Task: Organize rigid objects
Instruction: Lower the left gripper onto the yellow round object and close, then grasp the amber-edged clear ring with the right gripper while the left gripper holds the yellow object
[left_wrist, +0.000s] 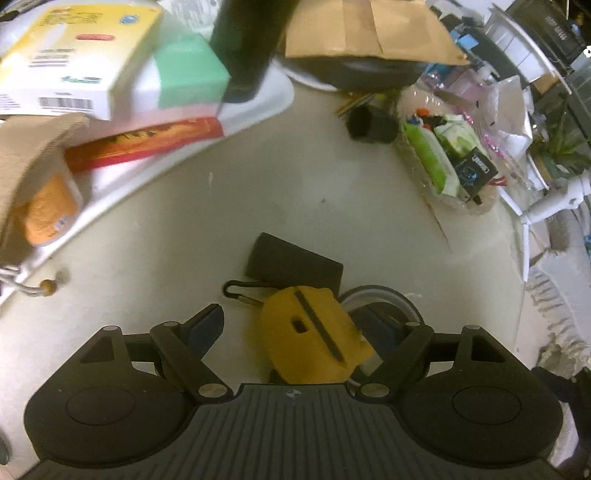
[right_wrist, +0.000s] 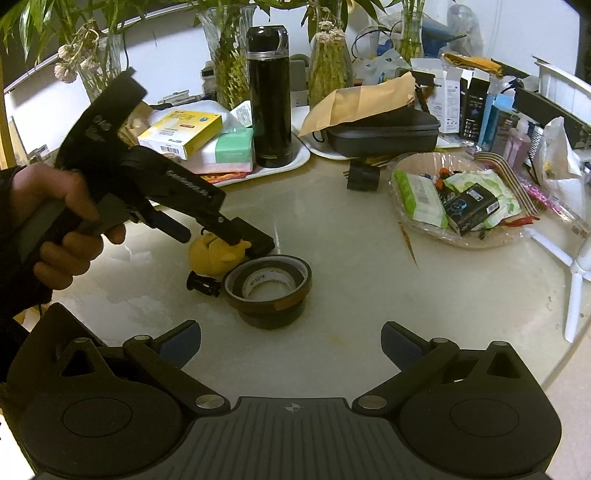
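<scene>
Left gripper (right_wrist: 207, 229), held in the person's left hand (right_wrist: 62, 236), jaws spread wide and released around the yellow toy (left_wrist: 310, 339), which sits on the pale table (right_wrist: 362, 280); contact with the pads cannot be told. Black pouch (left_wrist: 295, 262) just behind the toy. Tape roll (right_wrist: 267, 286) beside it, stacked on a darker roll. Right gripper (right_wrist: 291, 345) hovers over bare tabletop, jaws released, grasping nothing. Far right: basket (right_wrist: 461, 236) of packets.
</scene>
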